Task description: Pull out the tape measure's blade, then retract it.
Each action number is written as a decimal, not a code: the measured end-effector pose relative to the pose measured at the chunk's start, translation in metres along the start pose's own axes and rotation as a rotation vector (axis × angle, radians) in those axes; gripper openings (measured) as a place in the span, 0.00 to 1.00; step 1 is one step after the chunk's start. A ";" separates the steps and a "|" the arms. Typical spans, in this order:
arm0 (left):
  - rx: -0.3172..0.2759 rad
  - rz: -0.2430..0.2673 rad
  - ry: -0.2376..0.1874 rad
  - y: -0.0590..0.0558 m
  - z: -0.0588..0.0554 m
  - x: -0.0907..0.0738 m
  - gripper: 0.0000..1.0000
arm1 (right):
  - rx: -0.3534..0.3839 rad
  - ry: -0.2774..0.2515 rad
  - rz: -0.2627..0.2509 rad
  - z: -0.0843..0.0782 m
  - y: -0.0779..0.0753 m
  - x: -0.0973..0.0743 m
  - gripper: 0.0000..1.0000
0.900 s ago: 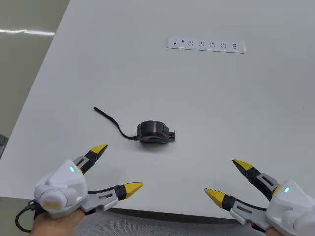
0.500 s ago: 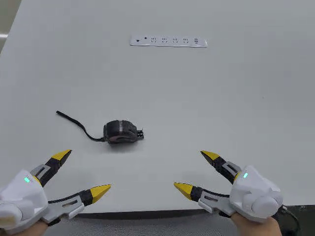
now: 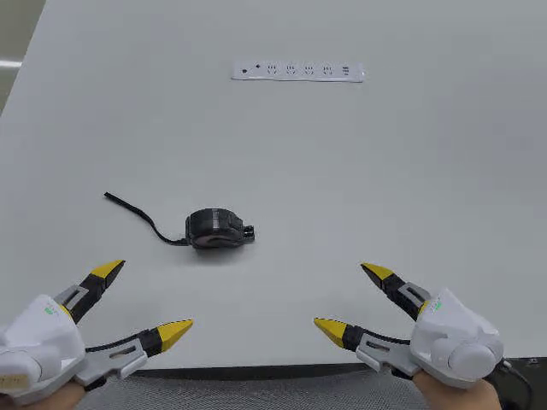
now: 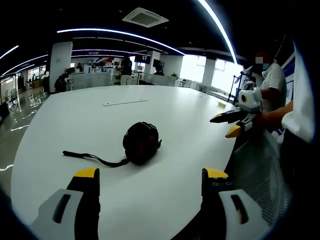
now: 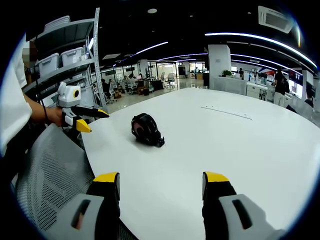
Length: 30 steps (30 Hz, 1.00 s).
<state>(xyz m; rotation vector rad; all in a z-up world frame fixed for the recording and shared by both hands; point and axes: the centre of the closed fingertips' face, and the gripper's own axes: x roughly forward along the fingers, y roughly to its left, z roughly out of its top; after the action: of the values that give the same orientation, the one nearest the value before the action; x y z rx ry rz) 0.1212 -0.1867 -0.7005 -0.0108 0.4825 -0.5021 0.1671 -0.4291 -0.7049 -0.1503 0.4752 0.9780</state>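
Room: an open-plan office with strip lights overhead, shelving with storage boxes off to one side, and people at distant workstations.
Desk: a wide white desk (image 3: 410, 171) with a rounded near edge; grey mesh shows just below that edge.
Left claw: the left claw (image 3: 147, 297) hangs over the near left edge of the desk. Its yellow-tipped jaws are spread wide with nothing between them, and it sits well apart from the tape measure.
Right claw: the right claw (image 3: 346, 296) hovers over the near right edge, jaws likewise spread wide and empty. From the left gripper view it appears off to the right, held out by a person's hand.
Power strip: a long white power strip (image 3: 297, 71) lies flat near the far side of the desk.
Tape measure: a black, rounded tape measure (image 3: 215, 229) rests on the desk left of centre, between the claws but farther out, touched by neither. A small tab pokes from its right side.
Strap: a thin black strap (image 3: 137, 213) trails from the case's left side, curving away across the desk.
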 end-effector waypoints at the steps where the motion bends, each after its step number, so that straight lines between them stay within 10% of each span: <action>1: -0.003 0.001 0.002 0.001 -0.001 0.000 0.83 | -0.004 0.002 0.000 -0.001 0.000 0.000 0.68; 30: 0.006 -0.026 0.016 -0.001 -0.001 0.005 0.82 | -0.013 0.011 0.021 -0.001 0.002 0.005 0.66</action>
<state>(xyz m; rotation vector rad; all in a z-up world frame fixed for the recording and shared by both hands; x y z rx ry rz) 0.1235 -0.1899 -0.7036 -0.0070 0.4966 -0.5295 0.1672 -0.4248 -0.7075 -0.1625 0.4817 1.0008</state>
